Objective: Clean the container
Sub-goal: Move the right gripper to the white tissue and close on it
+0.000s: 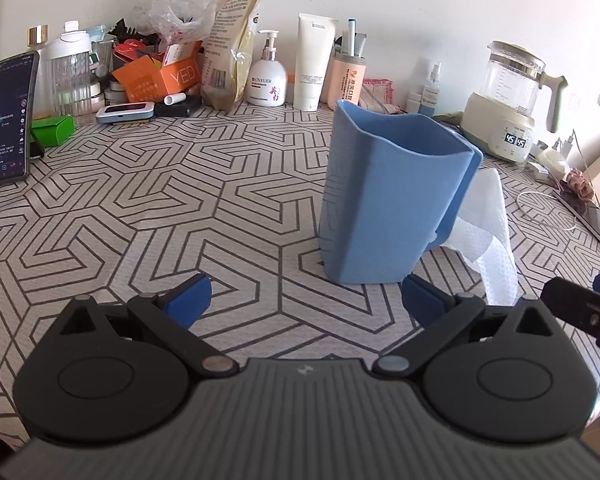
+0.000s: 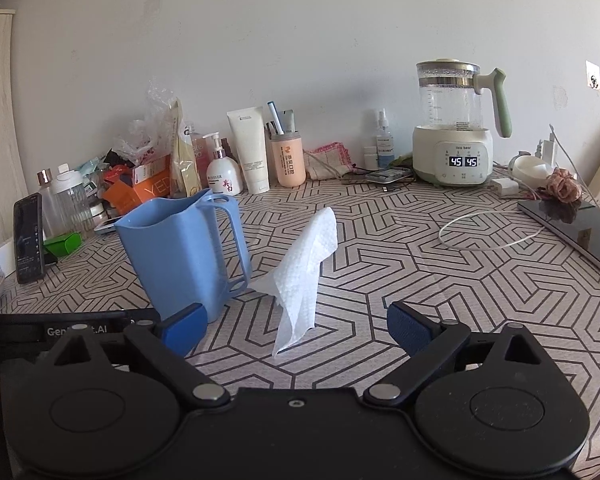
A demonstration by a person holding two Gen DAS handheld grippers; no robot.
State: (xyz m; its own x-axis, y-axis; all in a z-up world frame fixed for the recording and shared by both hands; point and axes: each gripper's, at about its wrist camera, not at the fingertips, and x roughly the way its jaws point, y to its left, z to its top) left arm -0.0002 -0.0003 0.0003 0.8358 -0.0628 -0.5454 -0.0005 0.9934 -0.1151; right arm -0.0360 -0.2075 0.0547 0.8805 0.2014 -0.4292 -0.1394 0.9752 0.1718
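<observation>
Left wrist view shows the left gripper [image 1: 306, 300] with its blue pads spread wide and nothing between them, hovering low over the patterned tabletop [image 1: 140, 216]. The blue container [image 1: 384, 208], a tall plastic jug standing upright and seemingly empty, is just ahead of that gripper and slightly toward its right pad; neither pad touches it. From the right wrist view, the right gripper [image 2: 296, 330] is likewise wide apart and empty. A crumpled white paper towel [image 2: 304, 268] stands in a peak just beside the container on its handle side, directly ahead of the right gripper's gap. The container's handle [image 2: 234, 236] faces that towel, with the towel's edge lying close to the foot of the handle. Well behind the container, along the wall, sit a pump bottle [image 2: 220, 168], a white tube [image 2: 250, 148] and a peach cup [image 2: 288, 160]; an electric kettle [image 2: 454, 128] stands further from the container, past the towel.

Judging by the layout, the task is at its opening step: nothing is picked up yet. The next move probably calls for the right gripper to close on the towel's peak while the left gripper steadies the container by its body, keeping it upright so the towel can be worked inside.
</observation>
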